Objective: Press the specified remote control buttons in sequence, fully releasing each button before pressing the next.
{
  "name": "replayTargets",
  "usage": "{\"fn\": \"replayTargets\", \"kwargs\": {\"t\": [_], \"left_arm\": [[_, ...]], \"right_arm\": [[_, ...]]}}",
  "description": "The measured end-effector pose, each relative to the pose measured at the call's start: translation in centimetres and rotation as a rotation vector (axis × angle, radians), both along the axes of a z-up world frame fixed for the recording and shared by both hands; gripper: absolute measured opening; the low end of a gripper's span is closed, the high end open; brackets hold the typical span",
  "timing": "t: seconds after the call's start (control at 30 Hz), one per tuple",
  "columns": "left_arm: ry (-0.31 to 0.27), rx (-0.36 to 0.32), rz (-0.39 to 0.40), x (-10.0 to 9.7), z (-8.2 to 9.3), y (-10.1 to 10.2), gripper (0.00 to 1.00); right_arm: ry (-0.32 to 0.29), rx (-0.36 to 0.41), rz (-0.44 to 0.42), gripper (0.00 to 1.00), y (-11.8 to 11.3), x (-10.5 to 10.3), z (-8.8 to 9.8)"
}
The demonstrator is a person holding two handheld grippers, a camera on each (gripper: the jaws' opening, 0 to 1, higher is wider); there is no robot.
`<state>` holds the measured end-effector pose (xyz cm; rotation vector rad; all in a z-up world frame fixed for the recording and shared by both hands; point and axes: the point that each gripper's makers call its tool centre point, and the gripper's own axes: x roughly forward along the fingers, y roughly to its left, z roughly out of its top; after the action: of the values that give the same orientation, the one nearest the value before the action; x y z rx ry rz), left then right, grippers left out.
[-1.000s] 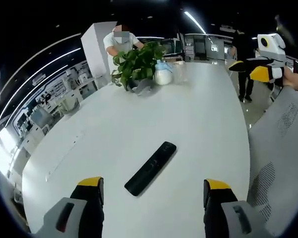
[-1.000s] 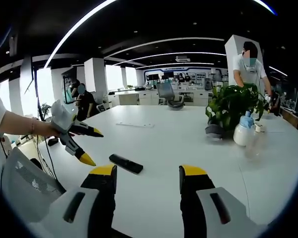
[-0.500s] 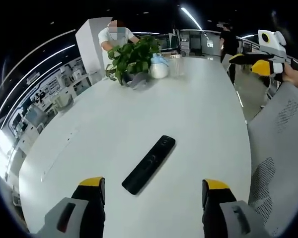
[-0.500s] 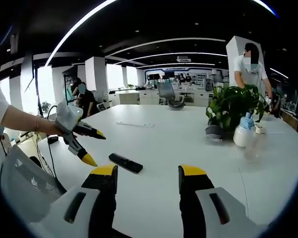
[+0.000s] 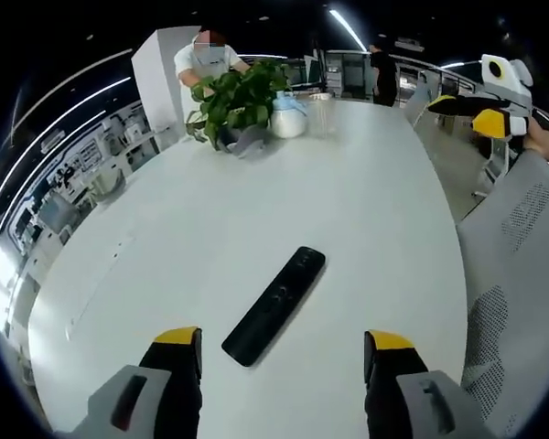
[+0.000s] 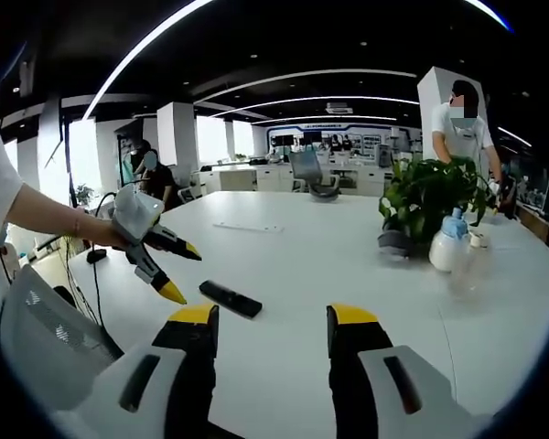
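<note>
two grippers hang with jaws spread and nothing held: the left gripper (image 5: 282,361) just above the near end of the remote (image 5: 274,305), which lies flat near the table's (image 5: 366,210) front edge; the right gripper (image 6: 265,340) well apart. to press well, i'd lower one tip squarely onto the button, then lift fully clear.

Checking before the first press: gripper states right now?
Left gripper: open, empty, above the remote on the table.
Right gripper: open, empty, away from the remote.
</note>
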<state>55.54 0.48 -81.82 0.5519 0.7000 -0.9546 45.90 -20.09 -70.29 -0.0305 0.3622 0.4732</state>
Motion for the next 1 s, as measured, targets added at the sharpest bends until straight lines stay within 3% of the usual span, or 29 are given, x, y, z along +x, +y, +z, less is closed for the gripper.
{"fn": "replayTargets", "kwargs": {"t": [0.43, 0.83, 1.0], "left_arm": [[0.088, -0.001, -0.008, 0.7, -1.6, 0.0, 0.73], [0.125, 0.023, -0.025, 1.2, -2.7, 0.4, 0.71], [0.130, 0.032, -0.056, 1.0, -3.0, 0.3, 0.63]], "right_arm": [[0.010, -0.004, 0.013, 0.47, 0.2, -0.1, -0.2], [0.019, -0.006, 0.014, 0.46, 0.2, -0.1, -0.3], [0.034, -0.010, 0.015, 0.44, 0.2, -0.2, -0.6]]}}
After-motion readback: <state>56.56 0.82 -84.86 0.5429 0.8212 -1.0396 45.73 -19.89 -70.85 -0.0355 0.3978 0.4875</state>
